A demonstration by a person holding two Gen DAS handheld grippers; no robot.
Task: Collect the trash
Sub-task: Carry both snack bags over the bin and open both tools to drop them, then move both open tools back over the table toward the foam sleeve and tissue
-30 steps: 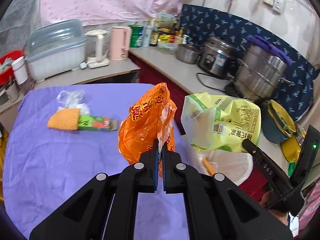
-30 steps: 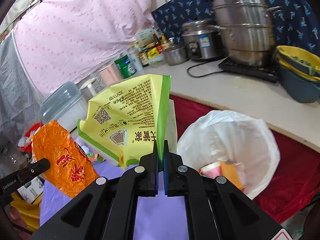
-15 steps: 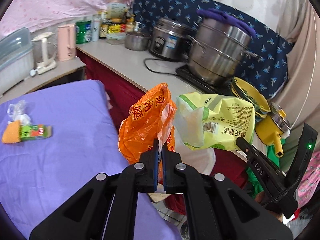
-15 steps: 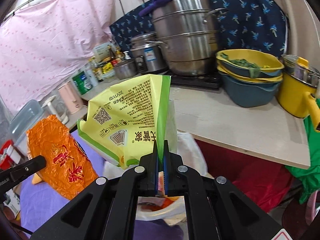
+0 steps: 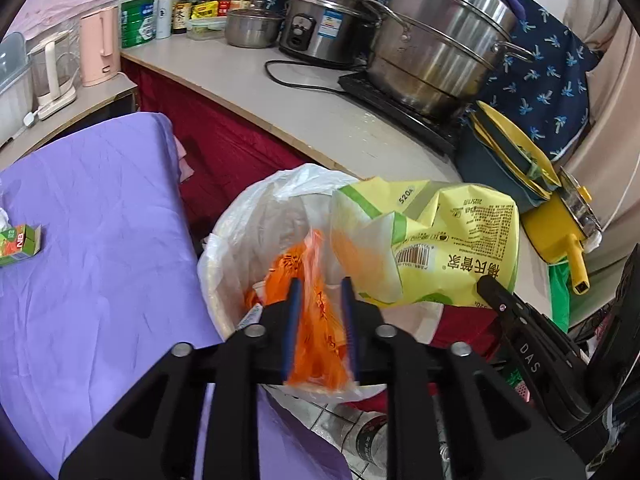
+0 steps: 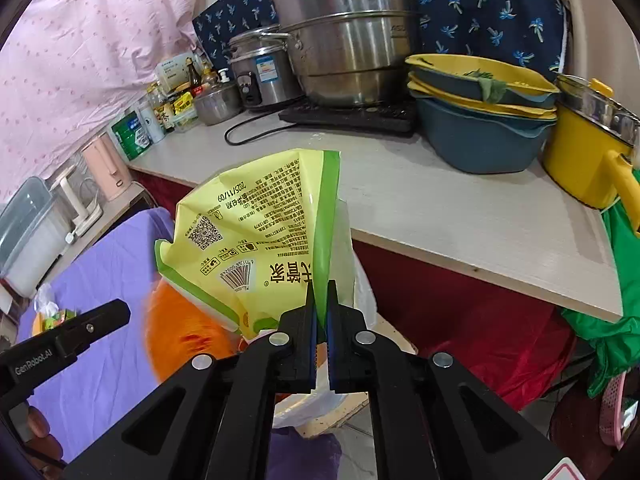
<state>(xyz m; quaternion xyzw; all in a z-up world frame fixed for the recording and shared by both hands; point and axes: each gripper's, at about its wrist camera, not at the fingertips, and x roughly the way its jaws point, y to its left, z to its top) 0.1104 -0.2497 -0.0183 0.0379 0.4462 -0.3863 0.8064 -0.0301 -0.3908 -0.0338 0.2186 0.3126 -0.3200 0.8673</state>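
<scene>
Seeing orange bag (image 5: 316,332), red print, blurring between blue pads of my black left tool (image 5: 319,288). Yellow-green packet (image 6: 256,236), black print, barcode, showing in black right tool (image 6: 321,294). White liner (image 5: 256,216) showing on bin. Purple cloth (image 5: 100,240) covering surface. Navy cloth (image 6: 480,4), blue palm pattern, hanging behind steel pots (image 6: 344,32). Pink dotted curtain (image 6: 80,60) showing at left.

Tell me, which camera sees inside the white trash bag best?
The left wrist view: it looks down into the open white trash bag, with the orange bag dropping in. The right wrist view shows only slivers behind the yellow-green bag.
</scene>
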